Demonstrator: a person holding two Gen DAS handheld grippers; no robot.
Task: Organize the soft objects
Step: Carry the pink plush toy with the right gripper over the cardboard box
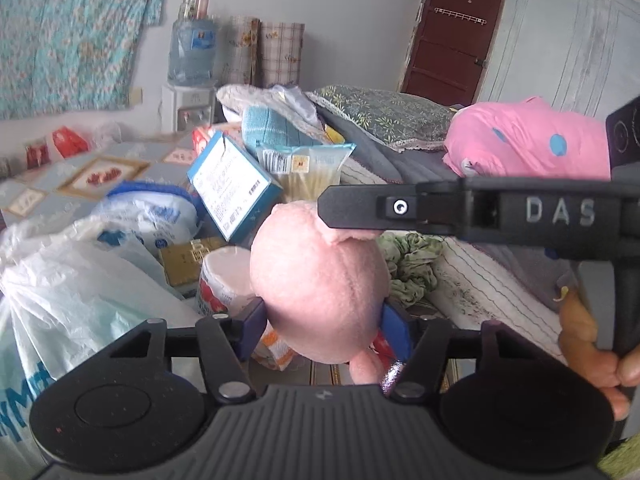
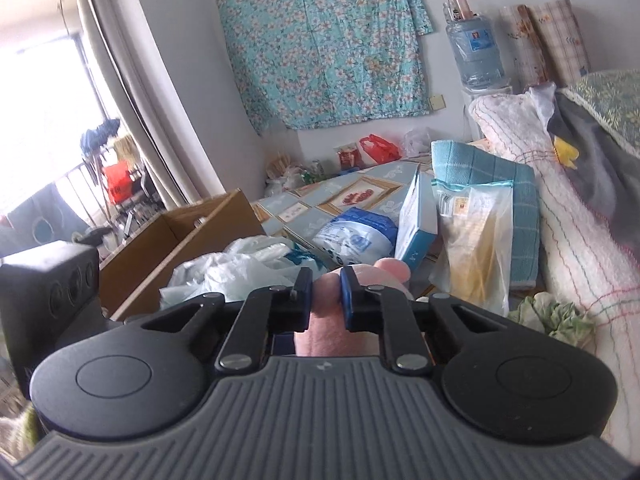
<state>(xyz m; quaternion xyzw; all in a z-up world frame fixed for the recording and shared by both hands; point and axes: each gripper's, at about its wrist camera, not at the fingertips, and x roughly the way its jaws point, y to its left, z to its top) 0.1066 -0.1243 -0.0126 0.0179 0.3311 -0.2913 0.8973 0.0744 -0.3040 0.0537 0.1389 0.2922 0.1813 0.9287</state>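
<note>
Two grippers hold one pink plush toy [image 1: 320,284] between them, above a cluttered table. The left gripper [image 1: 324,320] has its blue pads [image 1: 394,330] pressed against the two sides of the toy's round body, the jaws held partway apart by its bulk. From the right of that view the right gripper [image 1: 348,216] reaches in sideways, its black finger lying across the toy's upper right edge, where a small pink flap of plush sits under the tip. A hand [image 1: 592,340] grips its handle at the far right.

Seen from the right wrist, the right gripper [image 2: 326,300] has its blue pads [image 2: 349,300] drawn close together and clamped on a narrow part of the pink plush toy [image 2: 326,316], which bulges out beyond the pads and below them.

Behind the toy the table [image 1: 100,168] carries a blue and white box [image 1: 232,184] standing tilted, a clear packet of pale sticks [image 1: 308,172], a blue and white bag [image 1: 156,212] and a white plastic bag [image 1: 80,280] at near left. A crumpled green cloth [image 1: 412,264] lies to the right of the toy, beside a quilted white blanket [image 1: 492,280]. Farther right, on the bedding, rests a pink pillow with blue dots [image 1: 528,140]. An open cardboard box [image 2: 192,236] stands left of the table in the right wrist view.
</note>
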